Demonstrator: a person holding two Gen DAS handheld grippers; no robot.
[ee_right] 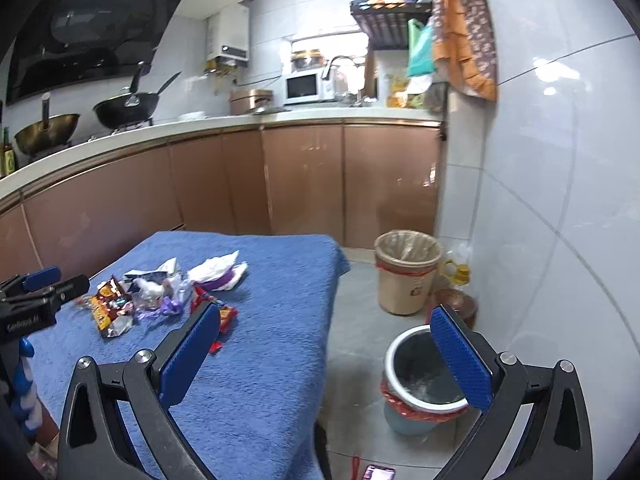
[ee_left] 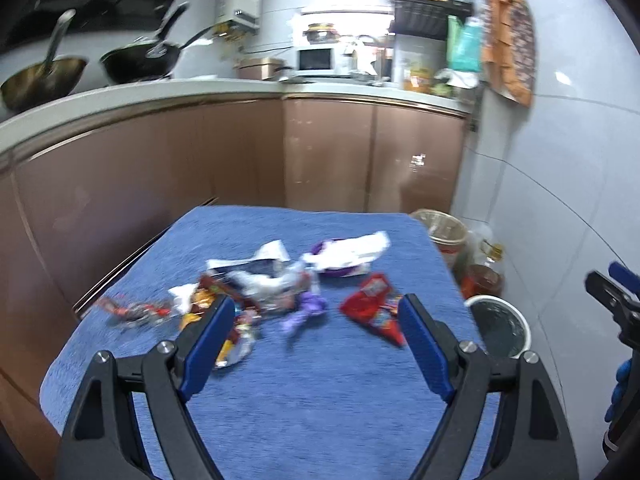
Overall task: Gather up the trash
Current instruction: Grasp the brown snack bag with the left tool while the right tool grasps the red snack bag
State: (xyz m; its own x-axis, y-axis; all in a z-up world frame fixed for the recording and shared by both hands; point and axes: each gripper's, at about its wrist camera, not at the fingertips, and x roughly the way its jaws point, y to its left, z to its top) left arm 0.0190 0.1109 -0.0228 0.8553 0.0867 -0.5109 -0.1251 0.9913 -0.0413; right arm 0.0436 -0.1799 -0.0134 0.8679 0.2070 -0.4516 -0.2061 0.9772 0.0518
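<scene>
A pile of snack wrappers (ee_left: 256, 284) lies on a table covered with a blue towel (ee_left: 304, 392): a red packet (ee_left: 376, 308), a purple wrapper (ee_left: 304, 312), white crumpled paper (ee_left: 348, 252). The pile also shows in the right wrist view (ee_right: 160, 292). My left gripper (ee_left: 316, 320) is open and empty, held just above the near side of the pile. My right gripper (ee_right: 324, 328) is open and empty, off the table's right edge above a small blue bin (ee_right: 424, 380). The bin also shows in the left wrist view (ee_left: 500, 328).
A beige lined bin (ee_right: 404, 280) stands by the white tiled wall, with jars and a bottle (ee_right: 456, 276) beside it. Brown kitchen cabinets (ee_right: 304, 180) run behind the table. A phone (ee_right: 378, 472) lies on the floor.
</scene>
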